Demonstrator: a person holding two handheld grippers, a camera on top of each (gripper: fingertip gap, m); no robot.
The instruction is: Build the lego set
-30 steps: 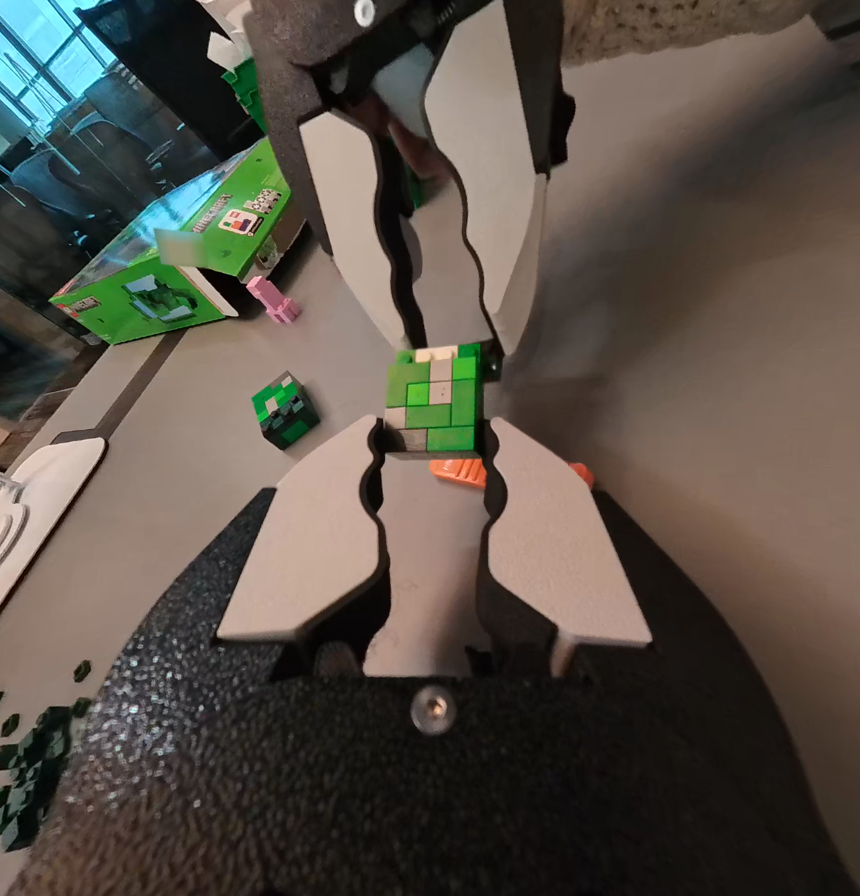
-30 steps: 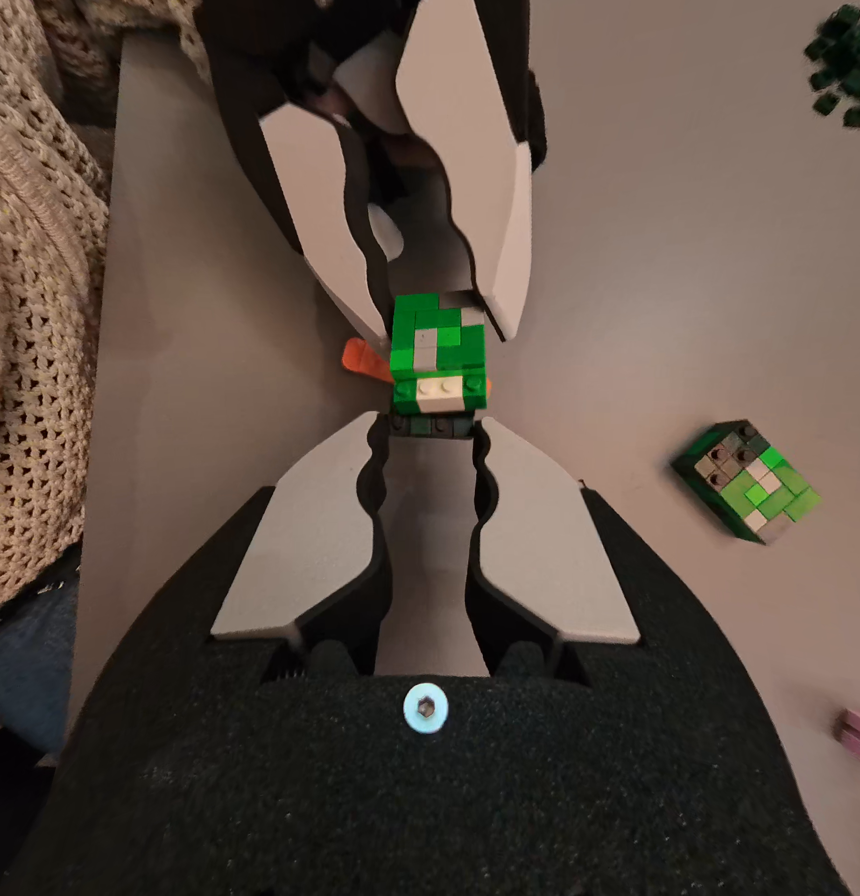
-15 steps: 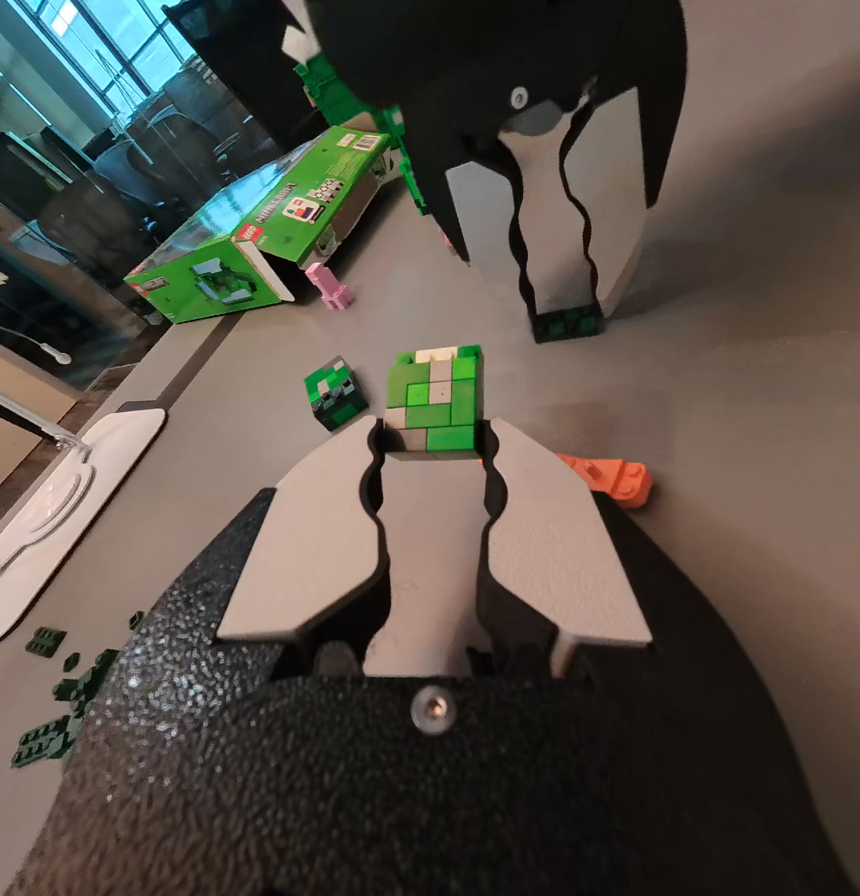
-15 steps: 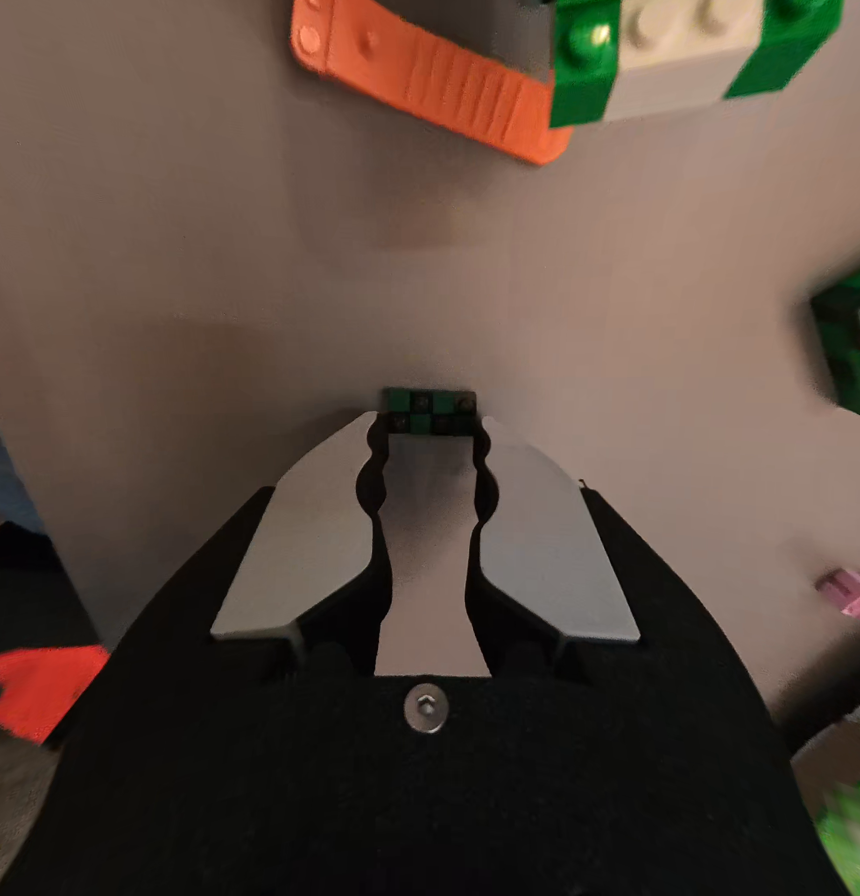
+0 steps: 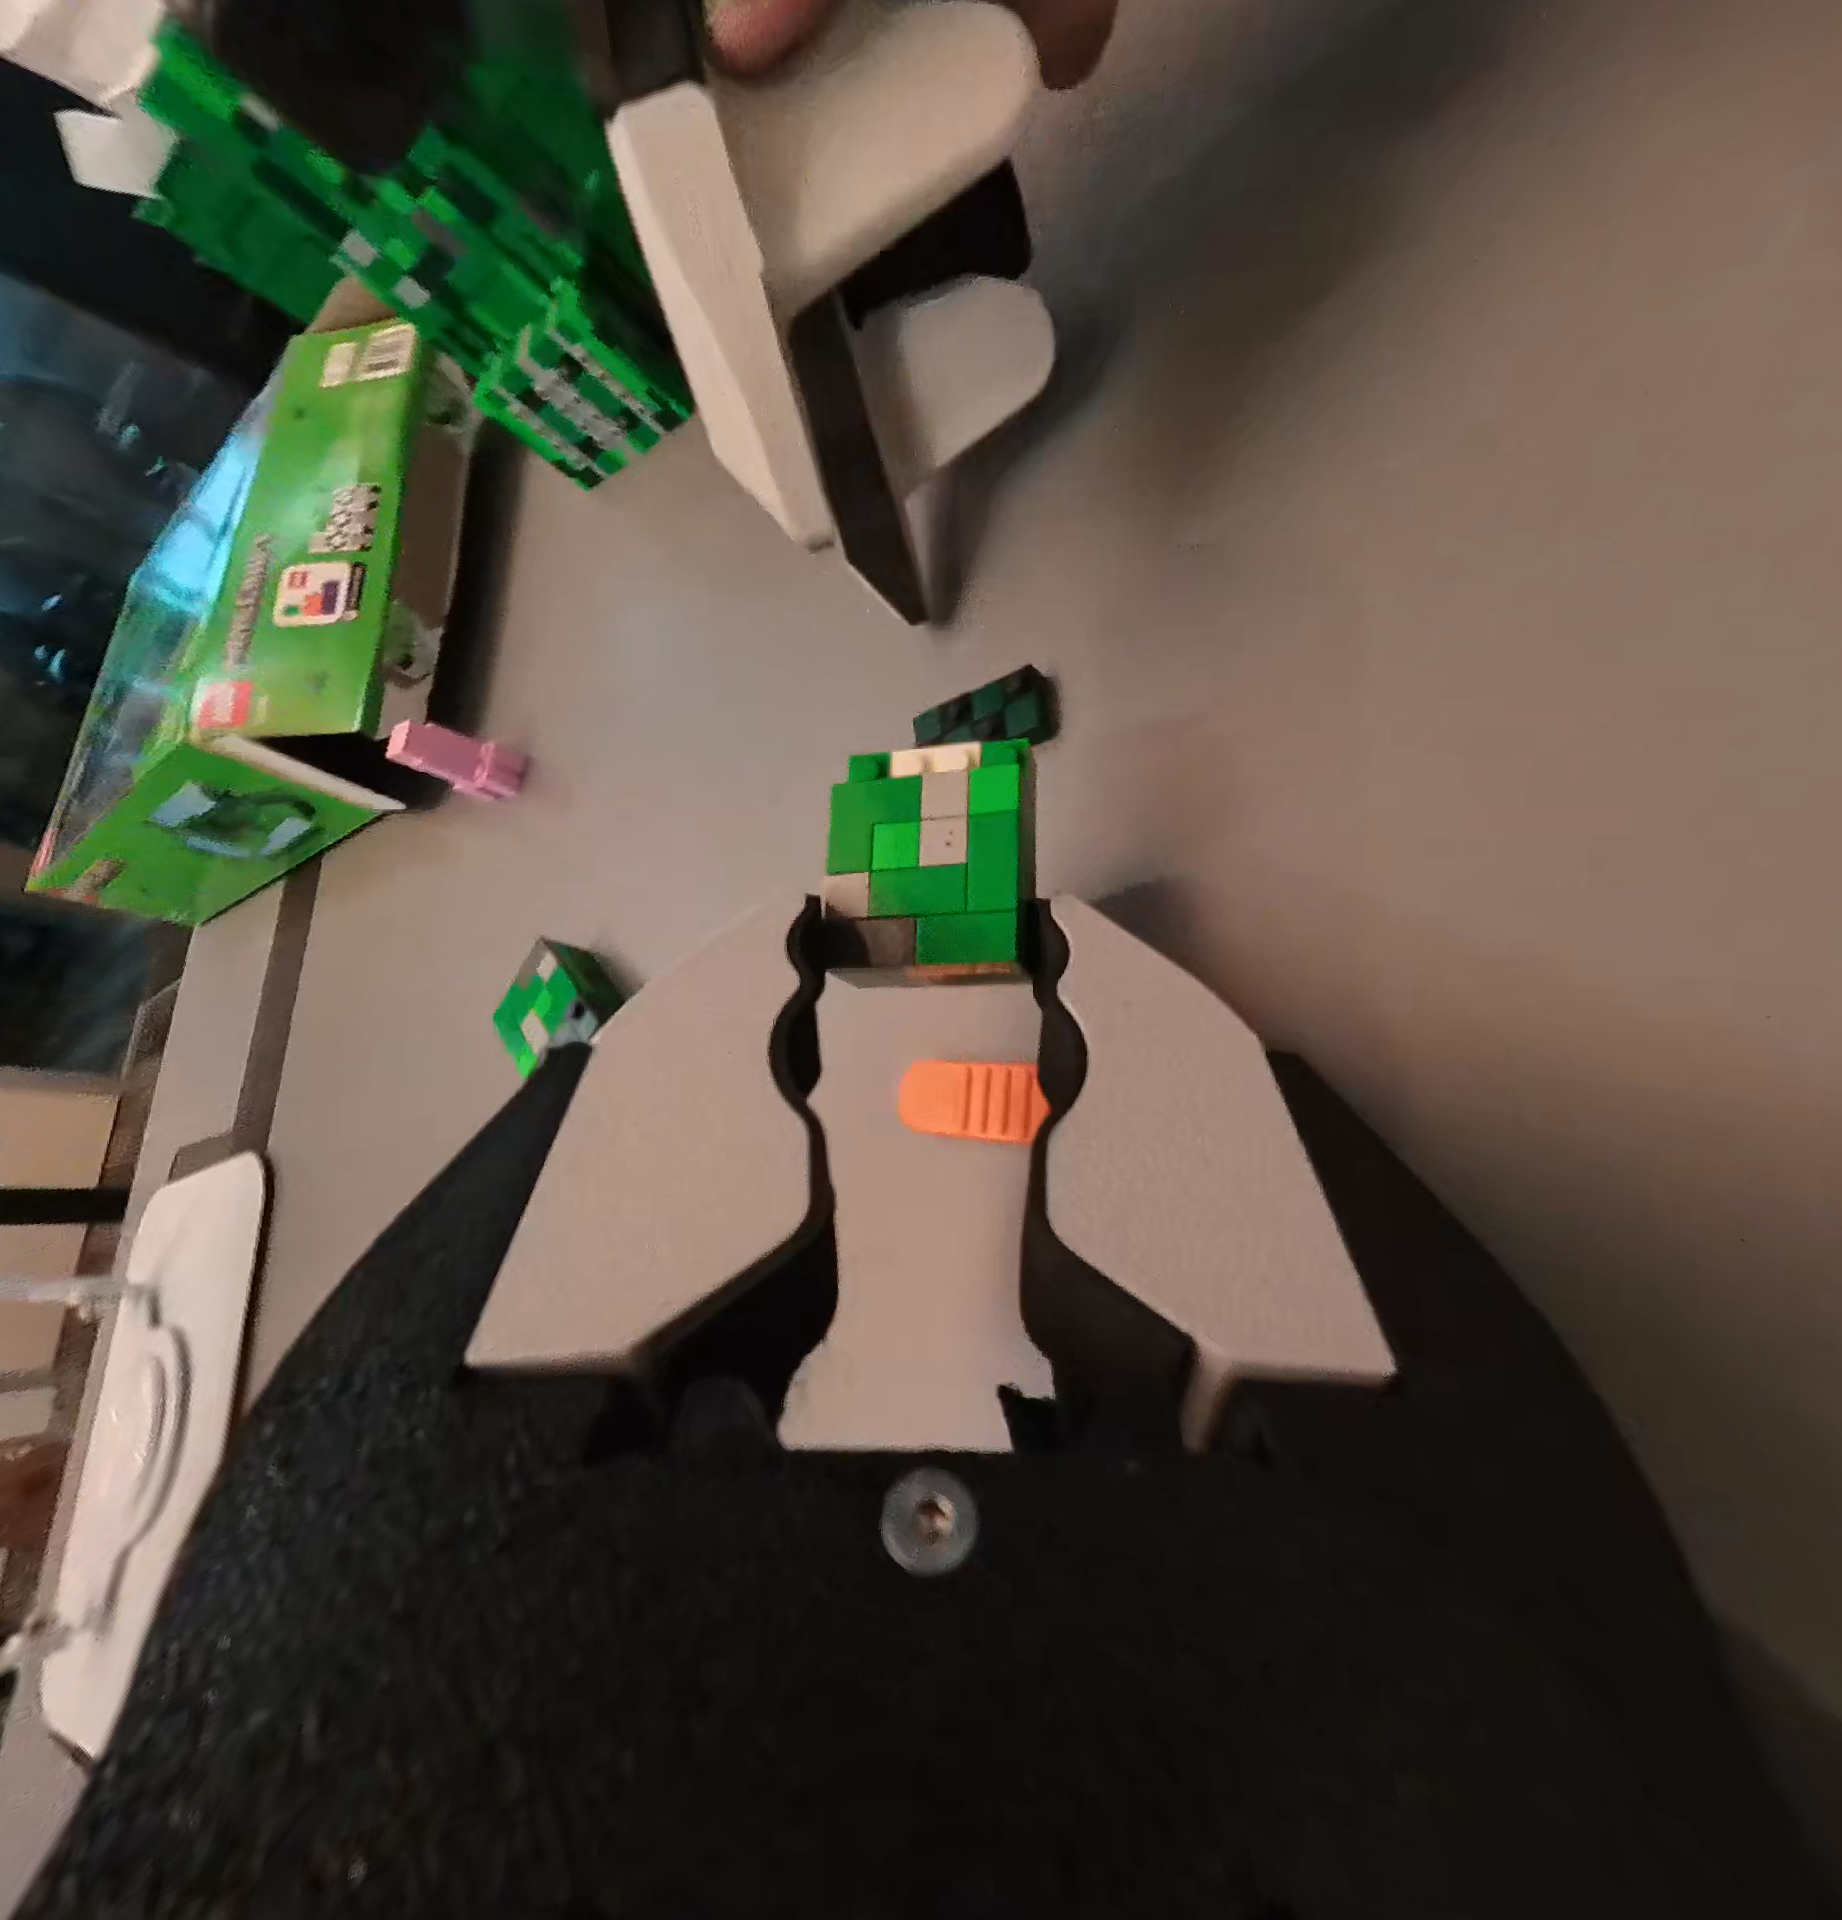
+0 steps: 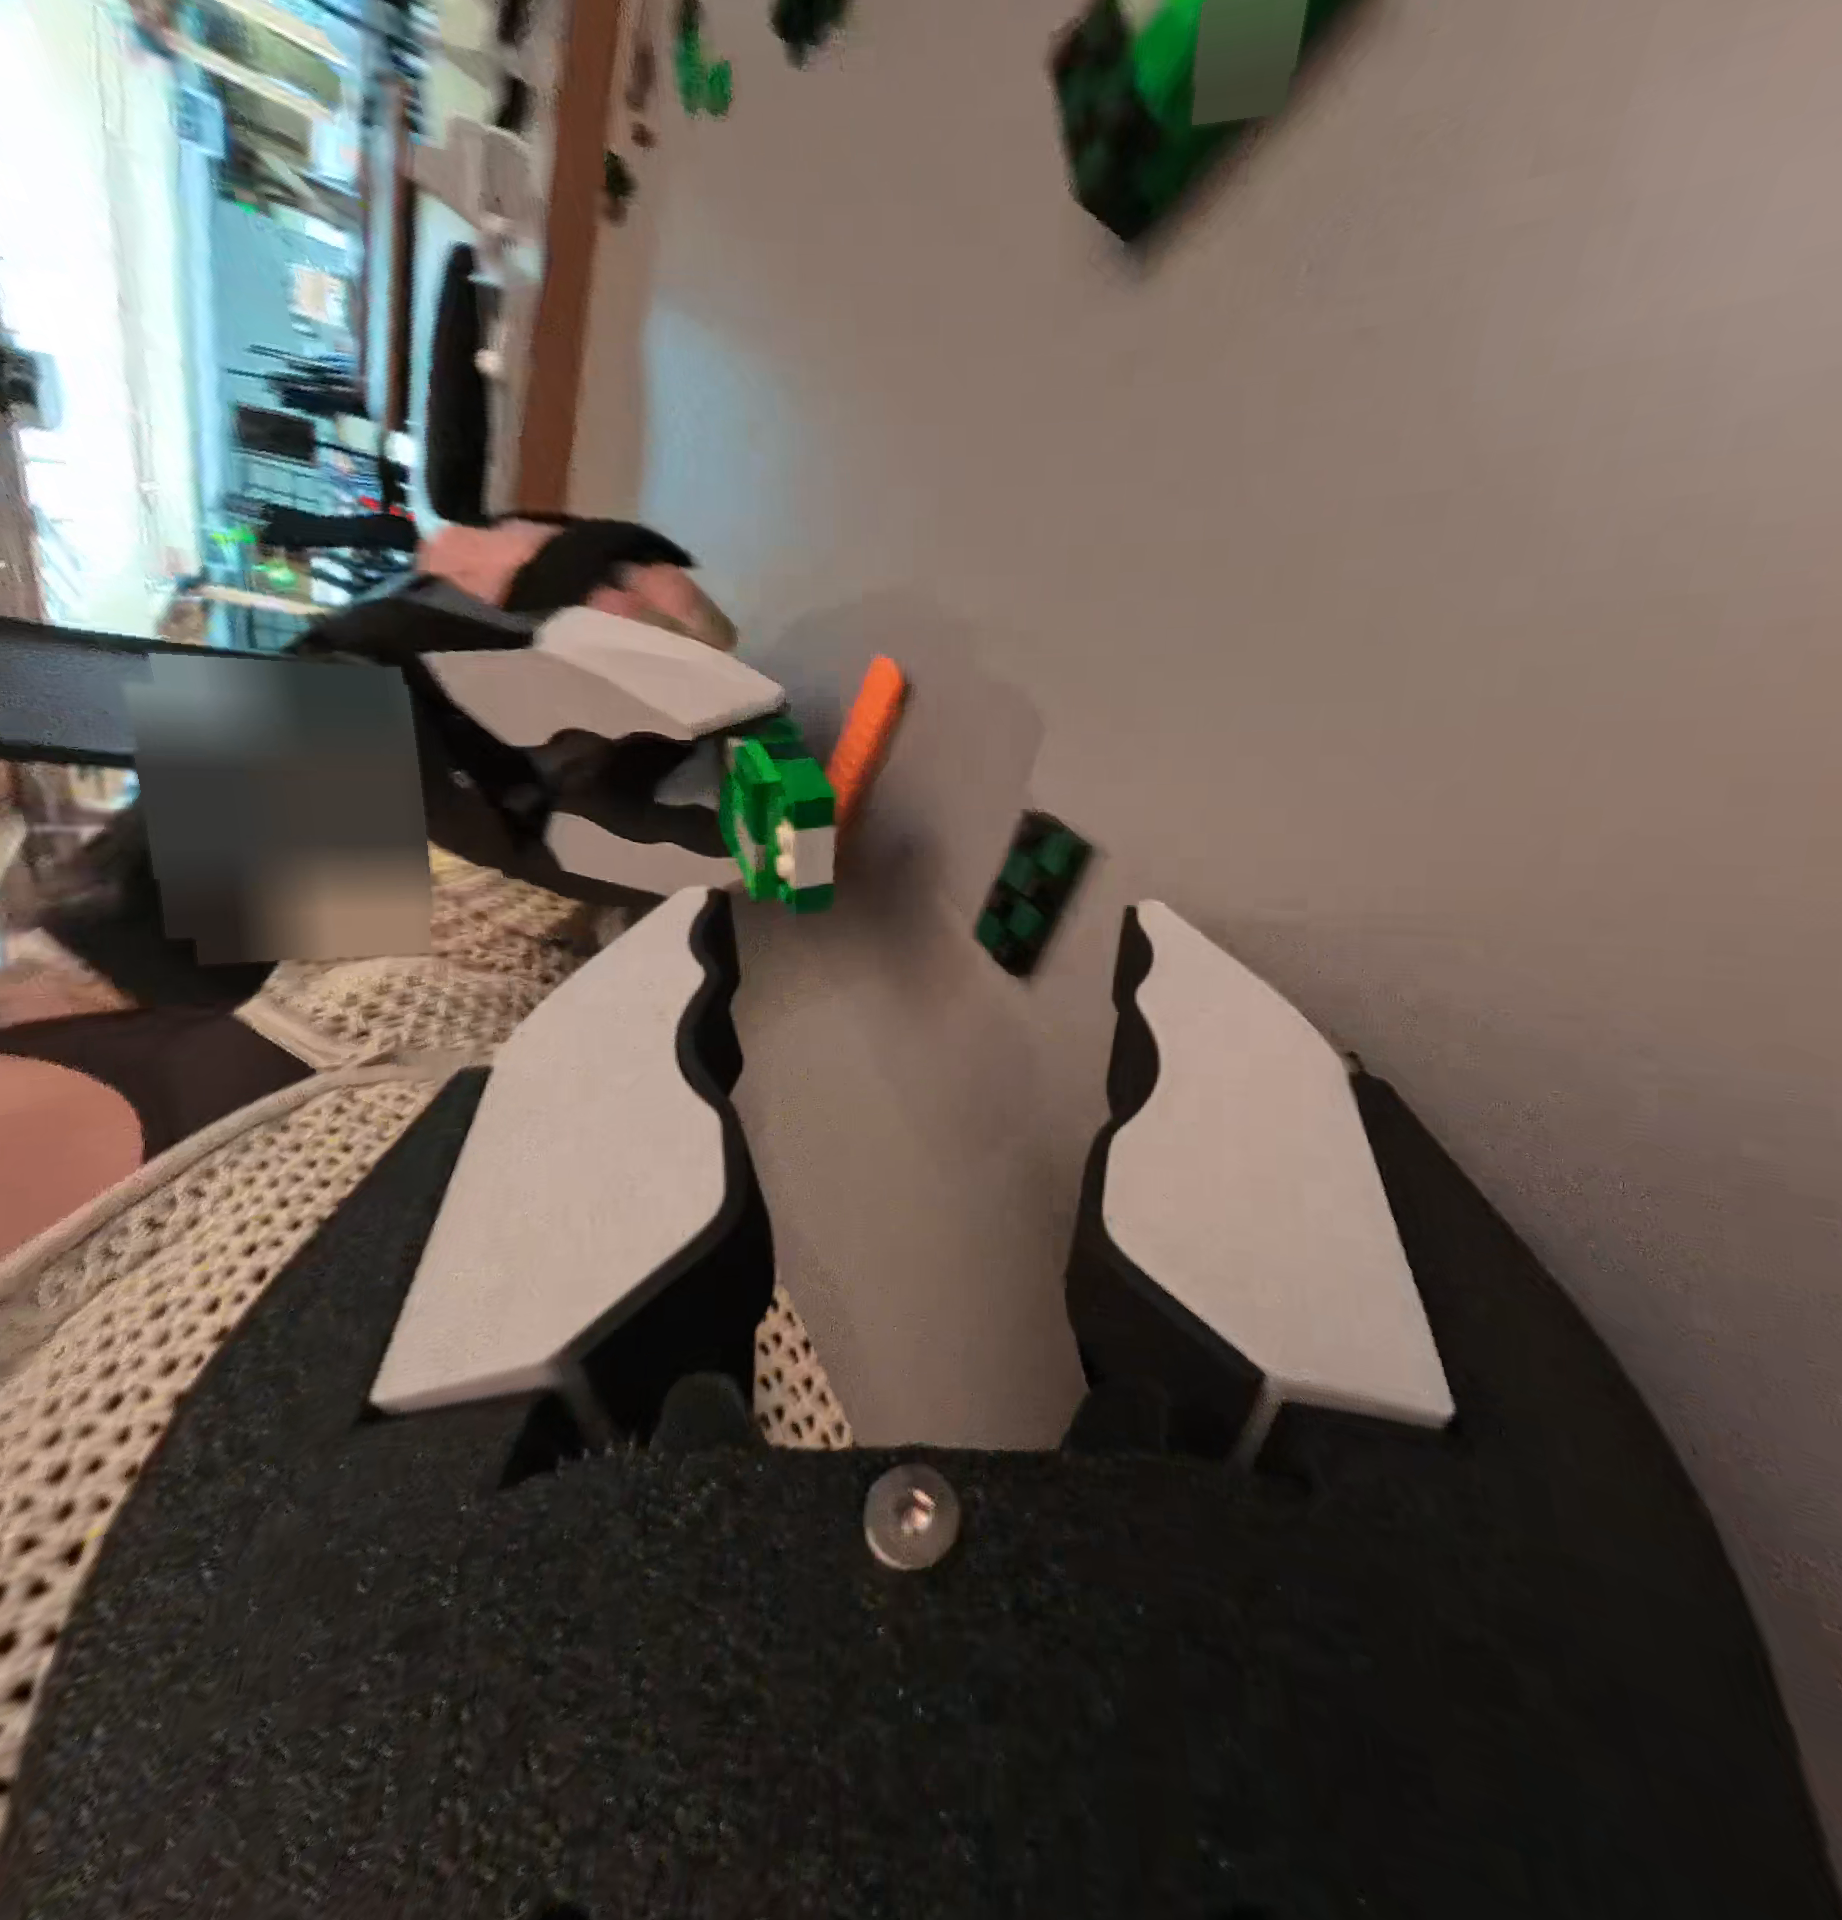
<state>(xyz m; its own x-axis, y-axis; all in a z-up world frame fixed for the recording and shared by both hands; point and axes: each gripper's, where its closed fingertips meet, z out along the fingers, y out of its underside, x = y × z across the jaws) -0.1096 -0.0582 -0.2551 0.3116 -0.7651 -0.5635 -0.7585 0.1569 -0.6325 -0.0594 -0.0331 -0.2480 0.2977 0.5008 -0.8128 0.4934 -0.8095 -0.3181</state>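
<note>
My left gripper [image 5: 927,935] is shut on a green, white and grey brick block [image 5: 932,852] and holds it above the grey table. A small dark green plate [image 5: 984,707] lies flat on the table just beyond the block. My right gripper [image 6: 922,925] is open and empty, with the dark green plate [image 6: 1031,888] on the table a little ahead of its tips. In the right wrist view the left gripper [image 6: 735,800] holds the block [image 6: 782,821] to the left. The right gripper's fingers [image 5: 730,312] show blurred at the top of the left wrist view.
An orange brick separator [image 5: 969,1101] lies under the left gripper and also shows in the right wrist view [image 6: 870,732]. A small green cube [image 5: 553,1003], a pink piece [image 5: 460,758], a green box [image 5: 242,665] and a large green build [image 5: 408,270] stand left. A white tray [image 5: 148,1403] lies at the table's left edge. There is about 7 centimetres between the tips of the two grippers. About 4 centimetres separates my left fingertips from the orange brick separator [image 5: 969,1101].
My right gripper has let go of the dark green plate, which now lies on the table, then opened and pulled back. My left gripper still holds the block.
</note>
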